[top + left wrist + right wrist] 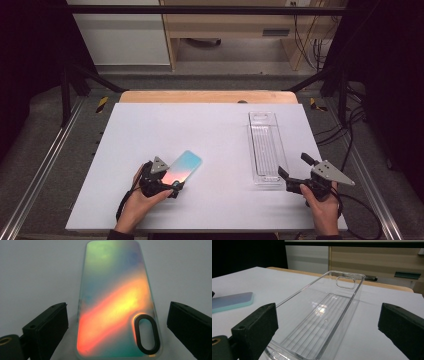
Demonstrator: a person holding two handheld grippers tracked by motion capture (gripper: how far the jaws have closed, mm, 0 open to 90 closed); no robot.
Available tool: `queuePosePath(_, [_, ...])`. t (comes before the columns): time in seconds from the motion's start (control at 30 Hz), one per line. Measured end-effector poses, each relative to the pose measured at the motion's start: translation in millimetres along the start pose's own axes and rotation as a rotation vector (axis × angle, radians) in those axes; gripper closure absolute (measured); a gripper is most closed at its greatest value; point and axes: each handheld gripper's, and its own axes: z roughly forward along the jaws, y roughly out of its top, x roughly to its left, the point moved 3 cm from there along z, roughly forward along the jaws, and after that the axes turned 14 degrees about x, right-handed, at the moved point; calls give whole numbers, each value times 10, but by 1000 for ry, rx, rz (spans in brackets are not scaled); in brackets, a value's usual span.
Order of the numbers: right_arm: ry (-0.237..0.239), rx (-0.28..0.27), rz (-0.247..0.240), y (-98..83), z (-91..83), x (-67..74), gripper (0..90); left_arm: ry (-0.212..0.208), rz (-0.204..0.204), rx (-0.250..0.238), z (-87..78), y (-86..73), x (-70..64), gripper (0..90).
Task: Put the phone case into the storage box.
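Lying flat on the white table [150, 125], the phone case [182, 168] has its near end between the left gripper [172, 186]'s jaws, which stand wide apart and clear of its edges. Over to the right sits a clear tray [265, 145]; the right gripper [292, 172] is at its near end, jaws spread wide, touching nothing

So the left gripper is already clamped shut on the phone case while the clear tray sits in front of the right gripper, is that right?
Not quite. The left gripper is open: in the left gripper view its jaws stand clear of the phone case on both sides. The clear tray does sit in front of the right gripper.
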Motion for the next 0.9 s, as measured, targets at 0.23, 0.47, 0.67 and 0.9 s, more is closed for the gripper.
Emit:
queuePosePath(0.23, [-4,1,0,0,1,0,30,7,14,19,30,-17,-7,40])
queuePosePath(0.47, [-3,-1,-5,0,-7,-4,31,14,35,32,13,-6,-45,117])
queuePosePath(0.67, [-6,1,-2,-5,-15,-3,31,17,37,35,2,-3,-57,164])
queuePosePath(0.9, [-6,-4,-28,17,-26,57,32,8,49,36,-2,4,-49,168])
